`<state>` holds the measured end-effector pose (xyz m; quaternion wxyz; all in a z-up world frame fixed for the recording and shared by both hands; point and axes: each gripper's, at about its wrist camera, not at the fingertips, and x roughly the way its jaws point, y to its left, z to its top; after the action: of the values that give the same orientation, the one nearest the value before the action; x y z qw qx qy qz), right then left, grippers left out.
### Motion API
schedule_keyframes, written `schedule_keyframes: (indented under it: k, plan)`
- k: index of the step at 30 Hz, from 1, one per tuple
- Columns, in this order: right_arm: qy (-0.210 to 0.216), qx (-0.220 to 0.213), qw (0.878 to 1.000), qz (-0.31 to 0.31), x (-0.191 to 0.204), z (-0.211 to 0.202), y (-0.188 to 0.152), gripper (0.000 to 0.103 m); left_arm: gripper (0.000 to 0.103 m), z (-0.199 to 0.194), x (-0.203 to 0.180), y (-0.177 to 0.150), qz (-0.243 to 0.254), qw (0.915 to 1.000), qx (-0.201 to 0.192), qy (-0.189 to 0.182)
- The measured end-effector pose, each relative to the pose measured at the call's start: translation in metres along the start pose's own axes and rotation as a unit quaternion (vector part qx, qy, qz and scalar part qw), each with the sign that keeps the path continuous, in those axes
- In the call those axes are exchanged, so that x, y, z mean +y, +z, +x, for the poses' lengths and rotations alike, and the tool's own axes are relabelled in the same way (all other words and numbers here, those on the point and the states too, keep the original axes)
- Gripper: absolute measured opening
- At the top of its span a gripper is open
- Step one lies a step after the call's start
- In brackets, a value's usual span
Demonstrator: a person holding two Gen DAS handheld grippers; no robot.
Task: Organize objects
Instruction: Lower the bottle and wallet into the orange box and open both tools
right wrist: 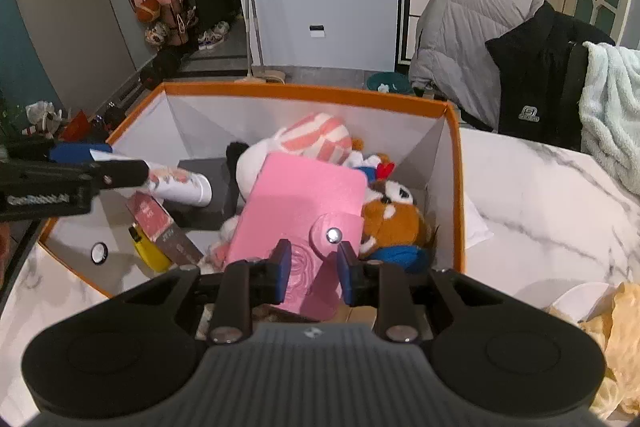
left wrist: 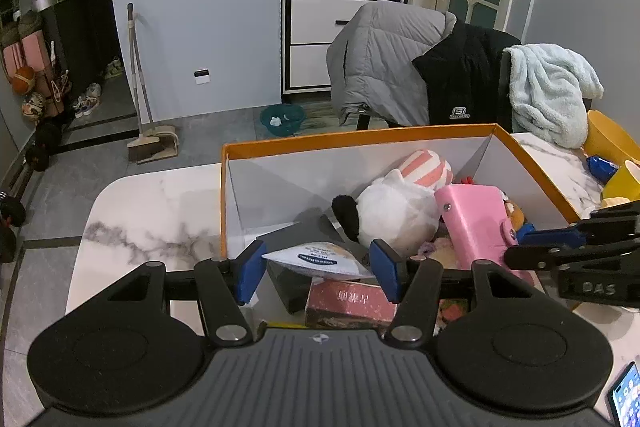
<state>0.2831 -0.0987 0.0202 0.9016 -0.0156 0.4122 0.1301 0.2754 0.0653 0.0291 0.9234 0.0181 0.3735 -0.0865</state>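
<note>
right gripper (right wrist: 310, 277) clamps pink wallet (right wrist: 304, 203) at its near edge | left gripper (left wrist: 318, 269) pinches white tube (left wrist: 320, 259) by its flat tail | both over orange box (right wrist: 304, 91), plush toys (right wrist: 394, 217) at 1 o'clock | risk: edge grips slip, items drop crooked

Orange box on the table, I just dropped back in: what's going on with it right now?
A person is sorting things into the orange box on the marble table with two handheld grippers. The left gripper holds a white tube by its flat end over the box. The right gripper has its fingers shut on the edge of a pink wallet that leans on the plush toys. A red carton and a yellow item already lie inside.
</note>
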Motion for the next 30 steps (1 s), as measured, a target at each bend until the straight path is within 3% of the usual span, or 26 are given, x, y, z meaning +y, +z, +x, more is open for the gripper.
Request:
schedule_keyframes:
  k: [8, 16, 20, 30]
  plan:
    - [0.032, -0.019, 0.999, 0.021, 0.021, 0.011, -0.004, 0.025, 0.067, -0.019, -0.004, -0.013, 0.005, 0.9999, 0.004, -0.008]
    - [0.012, -0.044, 0.999, -0.016, 0.043, -0.025, -0.009, 0.031, 0.067, -0.045, -0.011, -0.015, 0.003, 0.9998, -0.008, -0.016]
    - [-0.005, -0.057, 0.998, -0.034, 0.050, -0.045, -0.012, 0.041, 0.067, -0.060, -0.020, -0.017, 0.013, 0.9997, -0.013, -0.018]
    - [-0.019, -0.085, 0.995, -0.047, 0.067, -0.099, -0.030, 0.046, 0.069, -0.090, -0.030, -0.023, -0.008, 0.9992, -0.027, -0.030]
